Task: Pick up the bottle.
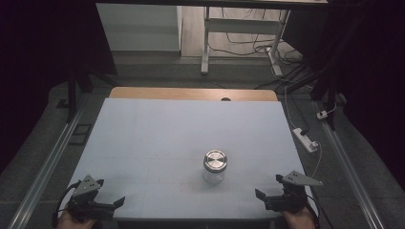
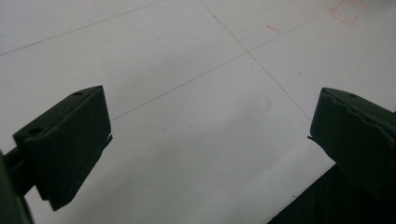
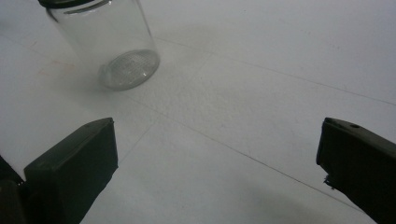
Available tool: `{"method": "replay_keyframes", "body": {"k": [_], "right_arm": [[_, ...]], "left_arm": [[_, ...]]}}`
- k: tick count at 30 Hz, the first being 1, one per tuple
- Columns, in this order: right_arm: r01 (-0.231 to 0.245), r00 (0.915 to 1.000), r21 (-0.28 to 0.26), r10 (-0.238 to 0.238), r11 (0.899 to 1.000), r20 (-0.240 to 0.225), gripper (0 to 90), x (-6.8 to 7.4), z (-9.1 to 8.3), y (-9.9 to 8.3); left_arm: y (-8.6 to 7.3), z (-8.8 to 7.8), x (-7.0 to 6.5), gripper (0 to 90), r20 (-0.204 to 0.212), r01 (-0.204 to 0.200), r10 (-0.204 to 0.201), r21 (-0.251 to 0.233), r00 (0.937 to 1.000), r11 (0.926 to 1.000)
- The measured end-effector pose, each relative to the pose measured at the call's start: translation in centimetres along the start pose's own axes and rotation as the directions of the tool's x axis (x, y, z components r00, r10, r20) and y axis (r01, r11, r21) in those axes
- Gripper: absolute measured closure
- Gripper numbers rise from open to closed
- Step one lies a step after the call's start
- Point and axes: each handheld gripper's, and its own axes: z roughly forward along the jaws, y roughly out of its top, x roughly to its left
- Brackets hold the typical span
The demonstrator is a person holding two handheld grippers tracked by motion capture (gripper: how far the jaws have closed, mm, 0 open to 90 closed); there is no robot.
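Note:
A clear glass jar [image 1: 215, 168] with a round silver lid stands upright on the white table [image 1: 157, 138], a little right of centre and toward the near edge. In the right gripper view the jar [image 3: 109, 44] sits at the upper left, well beyond the jaws. My left gripper [image 1: 110, 193] rests open at the near left corner, nothing between its jaws. Its wide gap [image 2: 210, 140] frames bare tabletop. My right gripper [image 1: 269, 187] stands open at the near right corner, to the right of the jar and apart from it, its gap [image 3: 217, 163] empty.
A wooden strip [image 1: 193, 93] with a small hole borders the table's far edge. A white power strip [image 1: 305, 139] and cables lie on the floor to the right. A white desk frame [image 1: 239, 38] stands behind. Metal rails run along both sides.

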Motion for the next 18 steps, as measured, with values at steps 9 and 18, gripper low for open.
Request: {"method": "replay_keyframes", "body": {"k": [9,18], "right_arm": [[0.023,0.9997,0.026,-0.023,0.999,-0.01,0.0,0.19,0.28,0.07],[0.038,0.9992,0.037,-0.037,0.999,-0.017,0.0,0.28,0.36,0.11]], "left_arm": [[0.07,0.07,-0.02,0.0,0.011,-0.009,0.008,0.006,0.9999,0.9999],[0.1,0.16,-0.06,0.0,0.014,-0.008,0.008,0.015,0.9999,0.9999]]}}
